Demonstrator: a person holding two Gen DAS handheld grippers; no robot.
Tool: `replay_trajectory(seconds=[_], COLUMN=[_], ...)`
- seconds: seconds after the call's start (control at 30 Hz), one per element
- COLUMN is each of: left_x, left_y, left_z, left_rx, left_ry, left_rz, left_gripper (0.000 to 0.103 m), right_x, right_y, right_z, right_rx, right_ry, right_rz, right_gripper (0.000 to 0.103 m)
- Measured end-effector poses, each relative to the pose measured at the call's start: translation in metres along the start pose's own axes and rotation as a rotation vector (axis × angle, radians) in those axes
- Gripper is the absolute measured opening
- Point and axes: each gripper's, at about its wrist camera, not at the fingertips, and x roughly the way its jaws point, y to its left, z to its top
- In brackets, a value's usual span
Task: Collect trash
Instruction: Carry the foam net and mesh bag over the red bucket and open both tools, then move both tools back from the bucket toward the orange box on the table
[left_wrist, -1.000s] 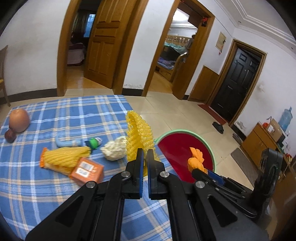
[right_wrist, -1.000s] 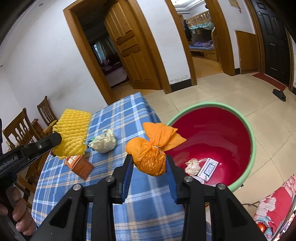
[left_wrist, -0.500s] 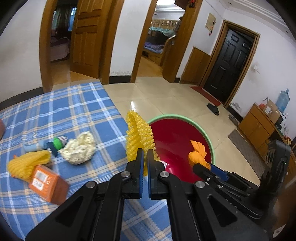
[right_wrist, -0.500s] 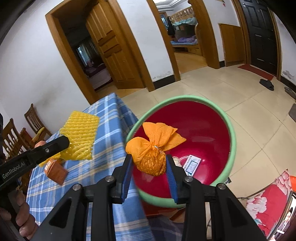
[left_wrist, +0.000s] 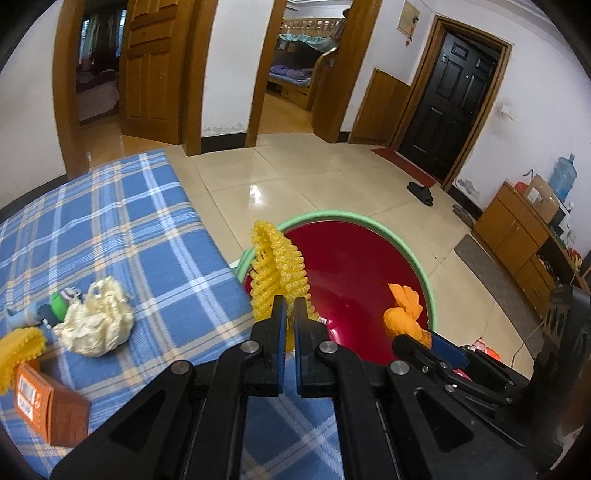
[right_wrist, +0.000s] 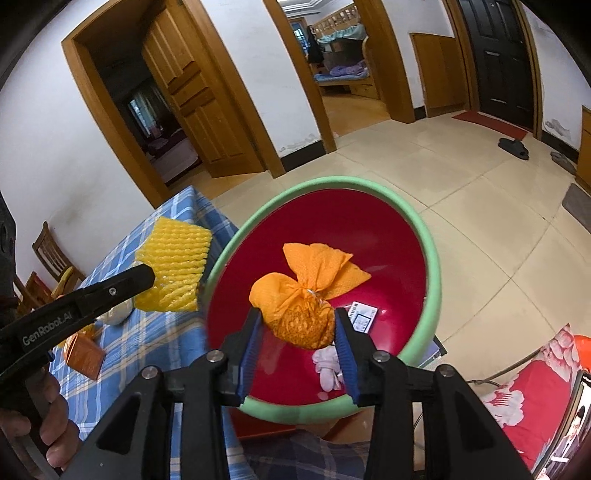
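My left gripper (left_wrist: 290, 308) is shut on a yellow foam net (left_wrist: 277, 267) and holds it at the table edge, by the rim of a red basin with a green rim (left_wrist: 428, 295). The net also shows in the right wrist view (right_wrist: 173, 264). My right gripper (right_wrist: 298, 325) is shut on an orange tied bag (right_wrist: 303, 295) and holds it above the basin (right_wrist: 434, 258). The bag shows in the left wrist view too (left_wrist: 404, 312). A white tissue (right_wrist: 327, 365) and a small card (right_wrist: 364, 315) lie in the basin.
On the blue plaid table (left_wrist: 110, 229) lie a cream crumpled wrapper (left_wrist: 96, 323), a green-capped tube (left_wrist: 40, 310), another yellow net (left_wrist: 18, 350) and an orange box (left_wrist: 50, 402). The basin stands beside the table over a tiled floor (left_wrist: 314, 177). Chairs (right_wrist: 48, 258) stand beyond the table.
Both grippers have moved right, from over the table toward the basin. The orange bag now hangs over the basin's inside and the yellow net has reached its rim.
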Motion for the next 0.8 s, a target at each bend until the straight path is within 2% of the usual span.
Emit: replay_trajectory(seconds=[0.1, 0.23, 0.4, 0.53, 0.8], left_x=[0.003, 0.003, 0.0, -0.006, -0.018], left_y=[-0.005, -0.004, 0.0, 0.005, 0.016], left_z=[0.0, 0.001, 0.002, 0.001, -0.003], left_rx=[0.023, 0.024, 0.004, -0.012, -0.051], left_ry=[-0.003, -0.005, -0.01, -0.02, -0.032], left_rz=[0.011, 0.006, 0.018, 0.038, 0.073], left_gripper=[0.004, 0.028, 0.031, 0.042, 0.055], right_x=[0.0, 0.0, -0.002, -0.006, -0.011], right_y=[-0.007, -0.014, -0.013, -0.012, -0.006], right_z=[0.001, 0.002, 0.002, 0.001, 0.0], right_rx=[0.023, 0.051, 0.05, 0.051, 0.054], right_ry=[0.0, 0.0, -0.009, -0.017, -0.026], right_rz=[-0.007, -0.003, 0.001, 0.002, 0.003], right_gripper=[0.045, 0.052, 0.058, 0.061, 0.069])
